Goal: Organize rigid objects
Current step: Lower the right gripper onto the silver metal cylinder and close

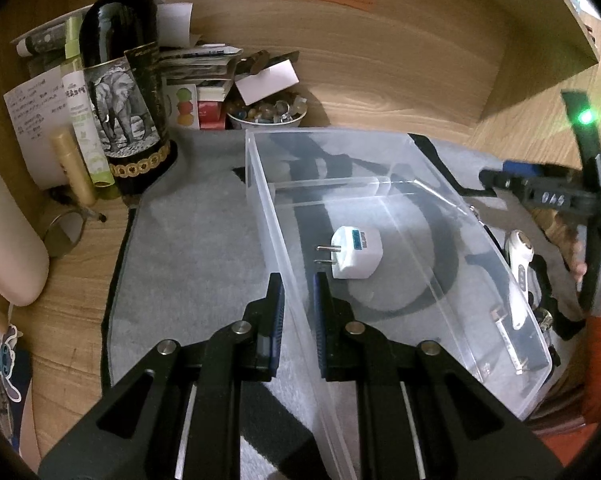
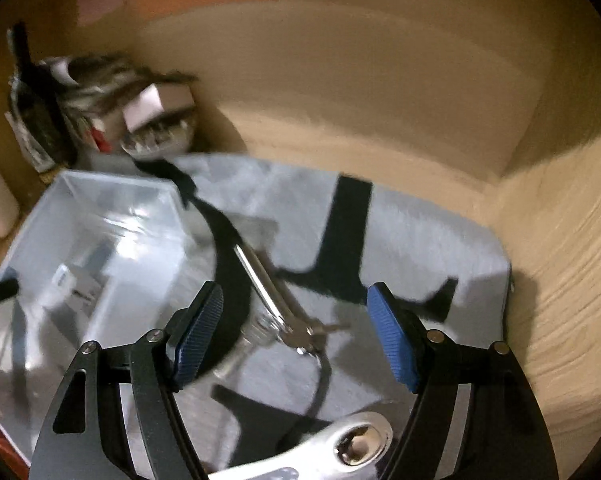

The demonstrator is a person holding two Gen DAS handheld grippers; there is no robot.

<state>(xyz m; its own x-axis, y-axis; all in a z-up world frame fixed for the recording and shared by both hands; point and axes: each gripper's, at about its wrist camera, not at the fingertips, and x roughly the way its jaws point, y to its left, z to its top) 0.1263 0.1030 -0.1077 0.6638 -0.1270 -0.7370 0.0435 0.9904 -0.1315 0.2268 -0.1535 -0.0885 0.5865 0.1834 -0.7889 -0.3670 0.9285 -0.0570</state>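
Observation:
A clear plastic box (image 1: 480, 280) stands on a grey and black mat (image 1: 196, 248). A white plug adapter (image 1: 356, 254) lies inside it. My left gripper (image 1: 298, 300) is shut on the box's near left wall, one finger on each side. My right gripper (image 2: 296, 320) is open and empty above the mat, right of the box (image 2: 100, 200); it also shows in the left wrist view (image 1: 540, 194). Metal pliers (image 2: 272, 288) lie on the mat between its fingers. A white and silver tool (image 2: 340, 444) lies just below it. The right wrist view is blurred.
A dark wine bottle (image 1: 120, 80), a green spray bottle (image 1: 82, 120), papers, small boxes and a bowl of beads (image 1: 266, 114) crowd the back left corner of the wooden desk. A cream container (image 1: 4, 240) lies at far left. A wooden wall (image 1: 420, 60) rises behind.

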